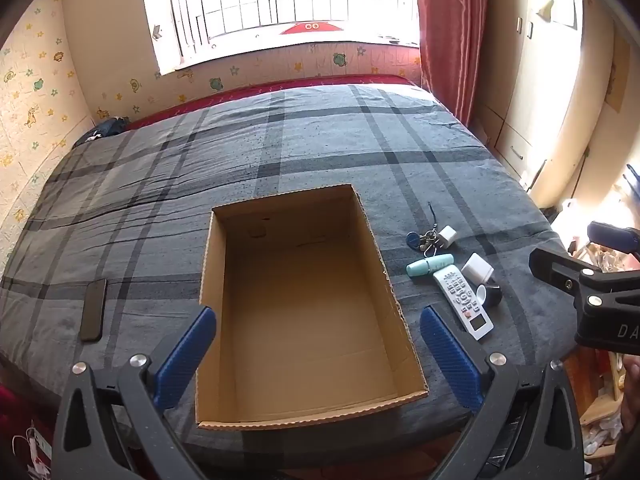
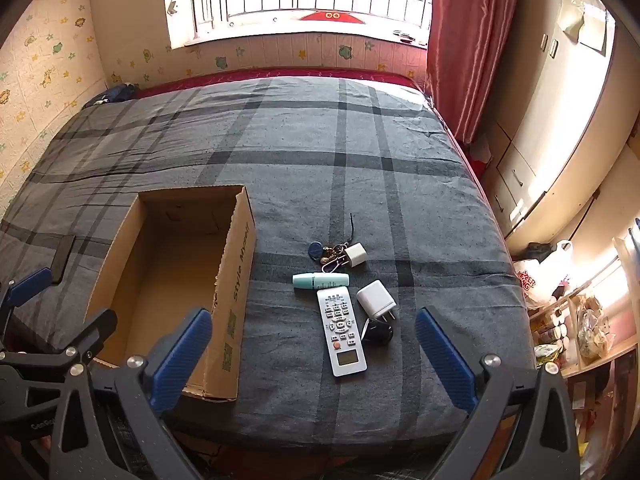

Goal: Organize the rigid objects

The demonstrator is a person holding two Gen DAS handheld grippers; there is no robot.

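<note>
Bedroom bed [image 2: 360, 152] in grey plaid carries an open cardboard box [image 2: 236, 280], then beside it a white remote [image 2: 342, 330], white charger [image 2: 376, 296], mint tube [image 2: 320, 280] and keys [image 2: 330, 254]; left hand-held gripper [image 1: 316, 344] and right hand-held gripper [image 2: 314, 344] both gape wide, holding nothing.
</note>
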